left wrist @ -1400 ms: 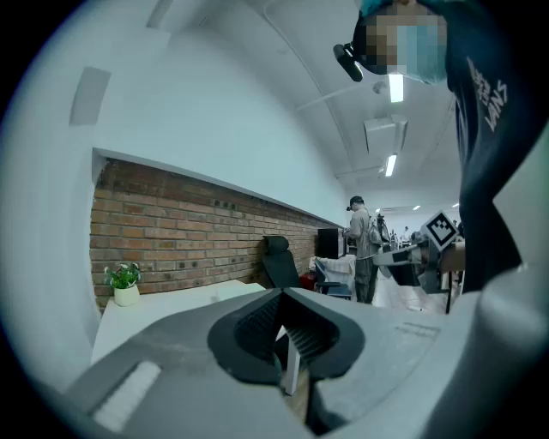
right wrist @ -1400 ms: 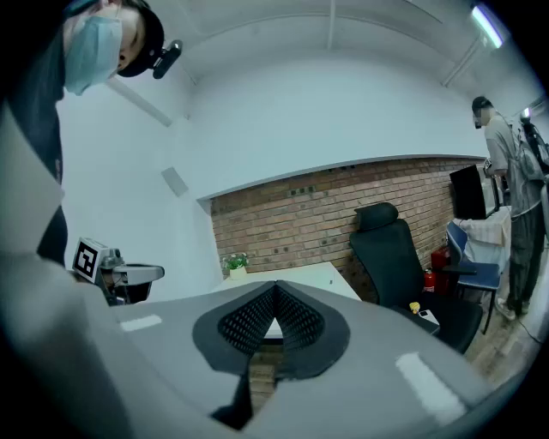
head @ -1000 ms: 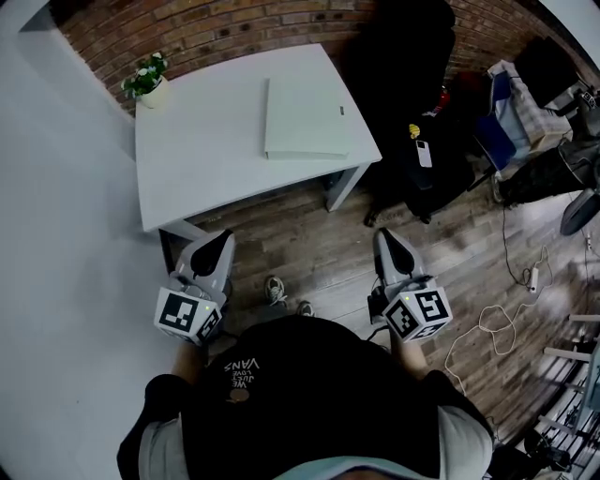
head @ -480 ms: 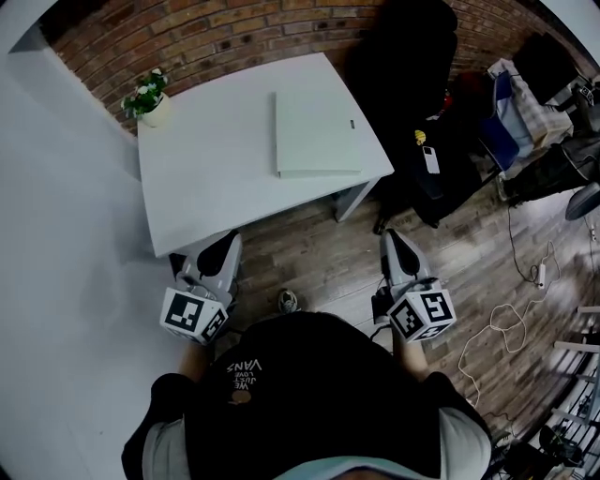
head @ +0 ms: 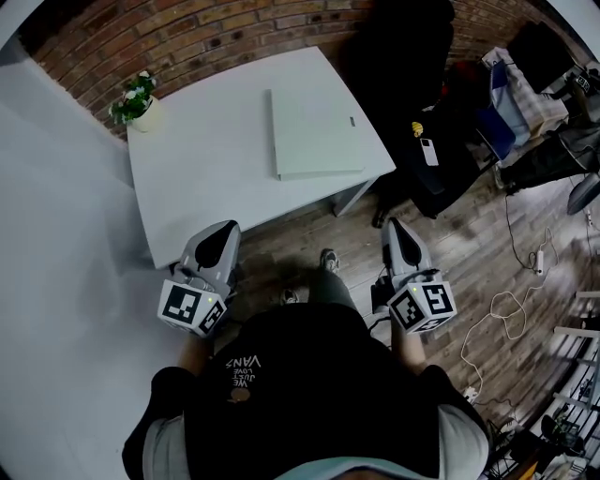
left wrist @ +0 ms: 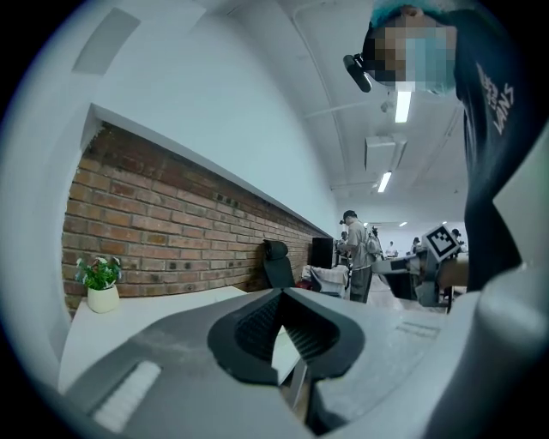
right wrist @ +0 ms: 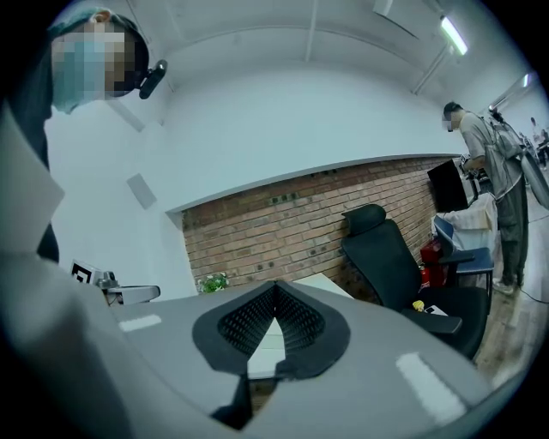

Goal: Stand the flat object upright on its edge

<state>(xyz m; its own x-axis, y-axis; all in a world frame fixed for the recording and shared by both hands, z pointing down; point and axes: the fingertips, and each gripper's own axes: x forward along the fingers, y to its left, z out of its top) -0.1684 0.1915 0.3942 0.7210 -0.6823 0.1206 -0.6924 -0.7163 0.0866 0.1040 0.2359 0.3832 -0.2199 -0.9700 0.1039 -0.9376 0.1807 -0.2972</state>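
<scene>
Panel (head: pixel 316 127) is found lying flat on the table (head: pixel 187 178), ahead of both grippers and touched by neither, so the task is judged not yet begun. Nearest in, the left gripper (head: pixel 223 234) and the right gripper (head: pixel 394 227) are held low at either side of the person, over the floor (head: pixel 281 246). The left is just at the table's near edge, the right just off its near right corner. Both pairs of jaws are seen pressed together in their own views, the ribbed pads meeting at the tips with nothing caught between them. Beyond the tips, the panel is set on the right half of the table, close to the right-hand edge, with its long axis running away from the grippers and its short near edge turned toward them. It is placed ahead and to the right of the left gripper, and ahead and slightly to the left of the right gripper. The right gripper is judged the nearer, since the panel's near right corner lies close in front of it. An approach to the near edge or the long sides would be called for, with the jaws opened first. Farther off, a plant (head: pixel 136 98) is stood at the far left corner, well apart from the panel, and a chair (right wrist: pixel 390 249) is seen past the table by the brick wall (head: pixel 216 28).
</scene>
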